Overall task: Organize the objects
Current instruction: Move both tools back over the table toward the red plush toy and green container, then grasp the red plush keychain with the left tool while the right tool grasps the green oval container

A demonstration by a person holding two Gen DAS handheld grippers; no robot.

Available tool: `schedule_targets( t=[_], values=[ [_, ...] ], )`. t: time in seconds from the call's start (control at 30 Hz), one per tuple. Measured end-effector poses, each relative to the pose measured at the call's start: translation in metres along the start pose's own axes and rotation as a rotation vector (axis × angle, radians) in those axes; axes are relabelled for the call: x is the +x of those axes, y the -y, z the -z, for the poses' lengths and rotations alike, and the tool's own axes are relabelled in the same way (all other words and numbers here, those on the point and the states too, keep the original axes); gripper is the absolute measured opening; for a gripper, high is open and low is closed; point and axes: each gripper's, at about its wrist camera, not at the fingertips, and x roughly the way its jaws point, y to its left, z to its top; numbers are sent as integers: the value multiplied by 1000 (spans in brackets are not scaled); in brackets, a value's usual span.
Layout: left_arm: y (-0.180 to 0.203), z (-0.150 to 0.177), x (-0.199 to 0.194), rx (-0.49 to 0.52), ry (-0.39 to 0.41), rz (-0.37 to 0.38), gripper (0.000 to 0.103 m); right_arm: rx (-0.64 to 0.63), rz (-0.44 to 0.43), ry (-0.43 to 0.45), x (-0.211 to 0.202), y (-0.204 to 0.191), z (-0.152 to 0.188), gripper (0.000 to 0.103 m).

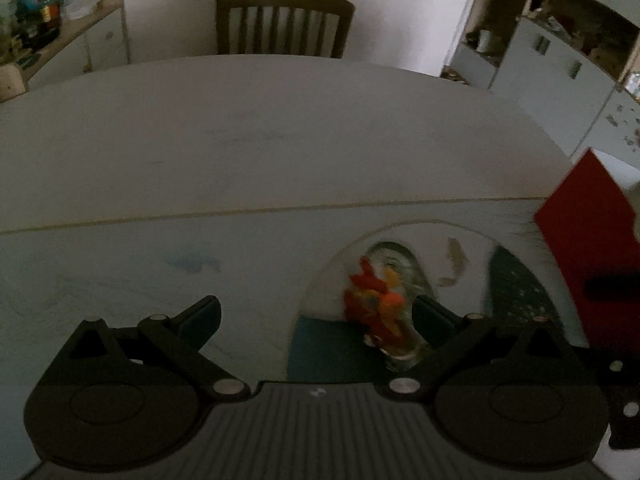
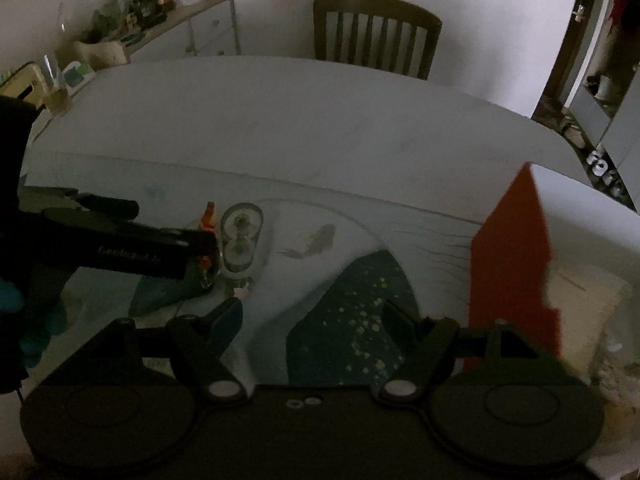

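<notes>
The left gripper [image 1: 316, 316] is spread wide with nothing between its fingers, and a clear glass ornament [image 1: 390, 300] with red and orange bits inside lies on the printed mat [image 1: 120, 264] just by its right finger. The right gripper [image 2: 314, 318] is also spread wide and empty above the mat's dark speckled patch [image 2: 352, 320], with a red box [image 2: 512, 264] standing to its right on the white table [image 2: 280, 120]
</notes>
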Motion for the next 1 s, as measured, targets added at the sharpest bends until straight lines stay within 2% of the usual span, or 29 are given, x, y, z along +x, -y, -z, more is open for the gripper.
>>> schedule_targets(
  t=[0.33, 0.73, 1.0],
  values=[
    [-5, 8, 11, 5, 18, -7, 102, -43, -34, -34, 36, -12, -15, 76],
    [-18, 20, 15, 89, 27, -104, 101, -64, -77, -61, 72, -24, -32, 76],
    [-22, 14, 20, 94, 42, -117, 99, -84, -87, -76, 87, -25, -39, 75]
  ],
)
